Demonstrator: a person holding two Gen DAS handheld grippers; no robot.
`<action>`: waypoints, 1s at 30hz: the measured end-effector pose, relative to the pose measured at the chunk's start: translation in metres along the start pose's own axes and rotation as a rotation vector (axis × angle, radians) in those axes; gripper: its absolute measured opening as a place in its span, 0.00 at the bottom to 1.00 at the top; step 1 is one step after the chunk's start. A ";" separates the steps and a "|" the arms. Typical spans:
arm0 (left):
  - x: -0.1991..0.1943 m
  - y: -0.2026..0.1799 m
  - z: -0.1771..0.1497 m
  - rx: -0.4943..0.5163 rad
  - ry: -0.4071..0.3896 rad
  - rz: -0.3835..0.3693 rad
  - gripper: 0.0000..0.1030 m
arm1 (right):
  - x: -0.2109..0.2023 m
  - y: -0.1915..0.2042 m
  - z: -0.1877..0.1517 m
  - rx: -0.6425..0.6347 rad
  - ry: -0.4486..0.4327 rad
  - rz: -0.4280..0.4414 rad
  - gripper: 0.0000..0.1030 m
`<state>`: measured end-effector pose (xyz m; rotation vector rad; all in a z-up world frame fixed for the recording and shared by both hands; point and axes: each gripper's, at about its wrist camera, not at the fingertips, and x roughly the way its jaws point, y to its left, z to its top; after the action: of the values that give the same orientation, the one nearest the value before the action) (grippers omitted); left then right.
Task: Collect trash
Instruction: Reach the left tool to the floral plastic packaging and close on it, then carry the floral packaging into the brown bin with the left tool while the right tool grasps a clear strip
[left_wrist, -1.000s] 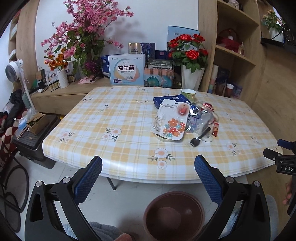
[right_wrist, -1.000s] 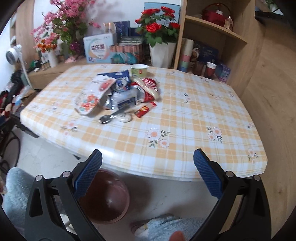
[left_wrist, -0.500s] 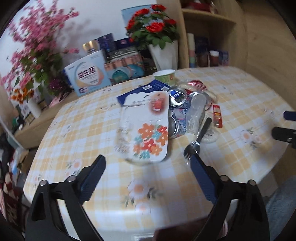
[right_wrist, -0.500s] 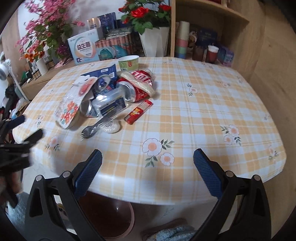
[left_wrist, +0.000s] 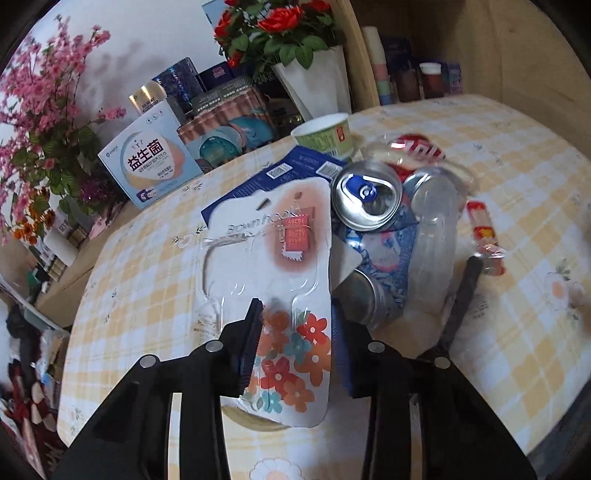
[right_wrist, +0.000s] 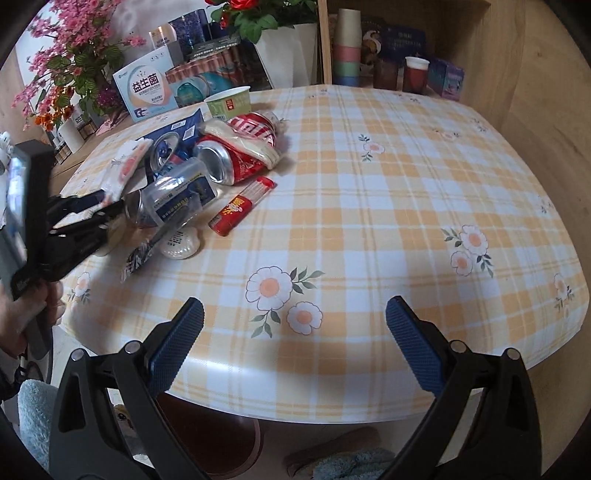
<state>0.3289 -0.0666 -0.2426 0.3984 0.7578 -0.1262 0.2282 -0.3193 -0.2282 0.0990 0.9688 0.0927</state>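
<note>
- Plastic blister card (left_wrist: 280, 280), flower-printed, lies at the near edge of the trash heap on the checked desk (right_wrist: 369, 192); it rests tilted over a shallow dish, so its lower end stands proud of the cloth.
- Left claw (left_wrist: 295, 339) straddles that raised end, jaws narrowed to either side of the card; whether the pads already pinch it cannot be told.
- Likely reason for this pick: it tops the pile and offers a free edge.
- Behind it, heaped together: silver can (left_wrist: 365, 195), clear bottle (left_wrist: 432, 236), red can (right_wrist: 243, 155), paper cup (right_wrist: 229, 101), black fork (left_wrist: 458, 306), red sachet (right_wrist: 240, 206).
- Right claw (right_wrist: 295, 350) hangs wide open over the desk's near edge, holding nothing, well apart from the heap.
- Brown bin (right_wrist: 210, 439) sits on the floor under the desk edge, handy for the drop.
</note>
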 end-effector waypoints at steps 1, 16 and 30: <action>-0.010 0.008 -0.002 -0.025 -0.024 -0.017 0.30 | 0.001 0.002 0.000 0.002 -0.001 0.011 0.94; -0.085 0.108 -0.039 -0.432 -0.123 -0.124 0.23 | 0.061 0.114 0.037 -0.177 -0.042 0.128 0.76; -0.109 0.134 -0.077 -0.610 -0.128 -0.209 0.23 | 0.060 0.104 0.052 -0.009 -0.074 0.175 0.16</action>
<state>0.2350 0.0836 -0.1769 -0.2669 0.6719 -0.1087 0.3017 -0.2113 -0.2352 0.1778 0.8842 0.2522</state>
